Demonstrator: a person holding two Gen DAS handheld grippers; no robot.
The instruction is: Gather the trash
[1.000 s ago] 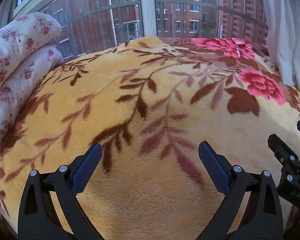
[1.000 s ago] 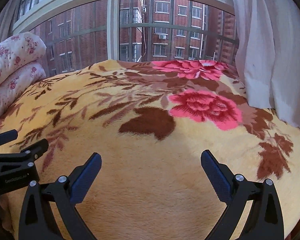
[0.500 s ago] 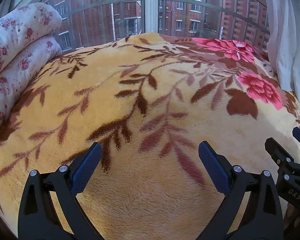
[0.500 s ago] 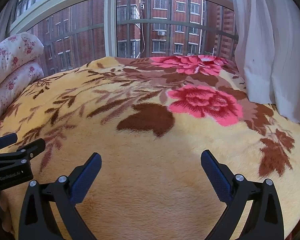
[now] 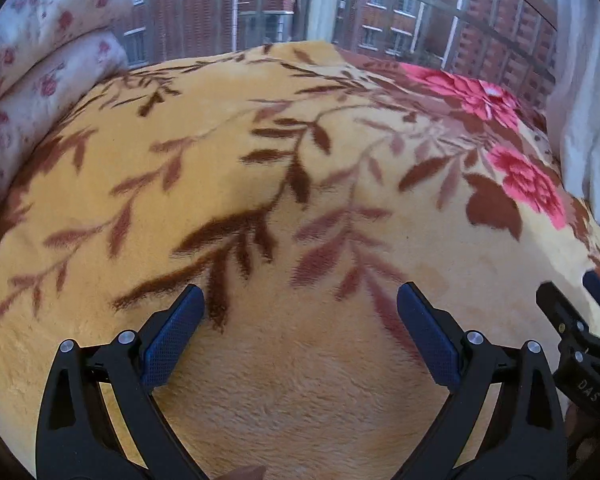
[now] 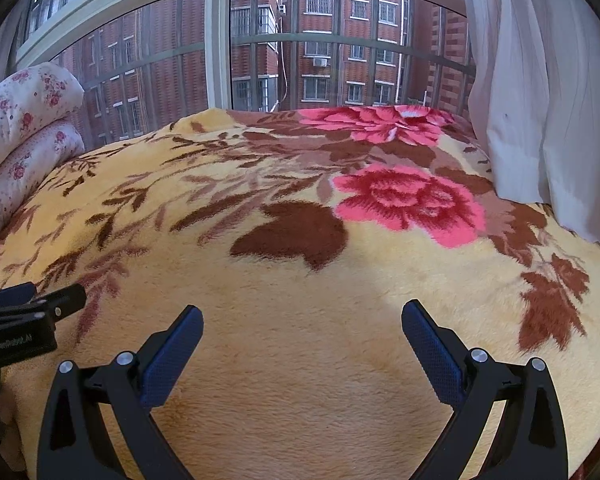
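No trash shows in either view. A yellow plush blanket (image 5: 284, 380) with brown leaves and pink roses covers the bed (image 6: 300, 360). My left gripper (image 5: 300, 300) hovers open over the blanket, nothing between its blue pads. My right gripper (image 6: 302, 316) is open too and holds nothing. The right gripper's black tip (image 5: 580, 332) pokes in at the right edge of the left wrist view. At the left edge of the right wrist view sits the left gripper's tip (image 6: 24, 316).
Folded white quilts with small red flowers (image 5: 32, 80) are stacked at the bed's left side (image 6: 20, 132). A white curtain (image 6: 548, 92) hangs at the right. A barred window (image 6: 300, 48) with brick buildings outside runs behind the bed.
Both cameras have tilted and drifted slightly, the left one turning left so the blanket pattern slides right. Both grippers stay open and empty.
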